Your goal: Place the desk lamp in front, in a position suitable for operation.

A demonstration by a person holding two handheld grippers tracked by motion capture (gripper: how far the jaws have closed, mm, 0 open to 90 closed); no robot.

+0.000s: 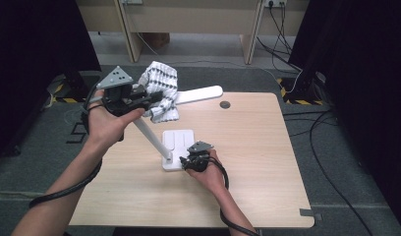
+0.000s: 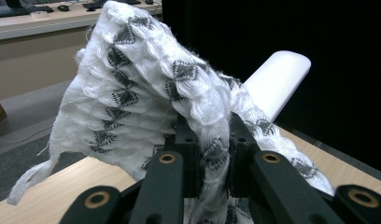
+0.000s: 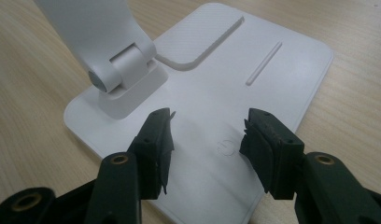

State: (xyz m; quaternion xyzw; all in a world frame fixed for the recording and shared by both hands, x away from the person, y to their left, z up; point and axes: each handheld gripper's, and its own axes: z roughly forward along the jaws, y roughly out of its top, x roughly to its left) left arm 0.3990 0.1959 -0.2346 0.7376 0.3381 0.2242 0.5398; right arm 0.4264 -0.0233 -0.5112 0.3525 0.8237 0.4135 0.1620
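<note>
Two grippers work over a pale wooden table (image 1: 267,162). Much of the lamp's head (image 1: 201,93) is hidden: a white cloth (image 1: 161,91) with dark diamond marks drapes its near end, and the left gripper (image 1: 148,98) covers part of the cloth in the high view. In the left gripper view the cloth (image 2: 132,93) fills the foreground, so the jaw tips are mostly buried in its folds; the head (image 2: 279,79) pokes out at two o'clock against a black backdrop. The person's arms are cut off at the bottom edge of the high view.

The table has a round grommet (image 1: 225,104) near its far edge. It stands on grey carpet between black curtains, with cables on the floor at three o'clock and a wooden desk frame at twelve o'clock.

The left hand (image 1: 107,123) is raised at ten o'clock from the lamp's base (image 1: 176,142), gripper pointing toward three o'clock. Its jaws are nearly closed, pinching a fold of cloth between the pads. The right hand (image 1: 213,174) rests low at five o'clock from the base, its gripper (image 1: 188,161) at the base's near corner. In the right gripper view, its gripper (image 3: 207,135) has jaws standing apart with nothing between them, hovering over the base (image 3: 282,70), the arm's hinge (image 3: 121,65) at eleven o'clock.
</note>
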